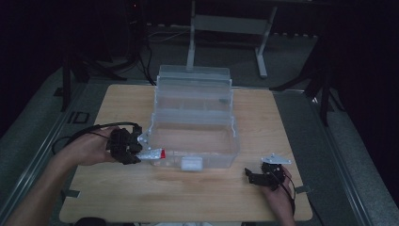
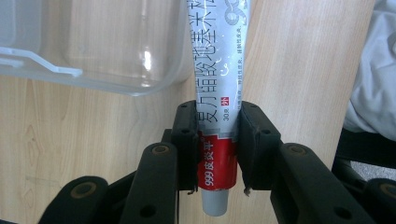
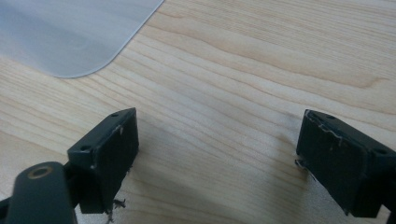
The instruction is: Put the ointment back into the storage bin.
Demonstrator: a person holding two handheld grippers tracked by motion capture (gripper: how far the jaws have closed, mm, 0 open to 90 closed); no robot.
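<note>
Close up, tube's (image 2: 215,140) printed label

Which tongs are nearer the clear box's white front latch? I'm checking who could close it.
Left. The left tongs, gripping an ointment tube, sit just left of the latch; the right tongs are farther right.

The tube (image 2: 215,93) runs off the top edge of the left gripper view, its printed label cut short. The clear box (image 3: 65,32) shows just one rounded corner in the right gripper view. From above, the room beyond the tabletop (image 1: 188,193) sinks into darkness.
</note>
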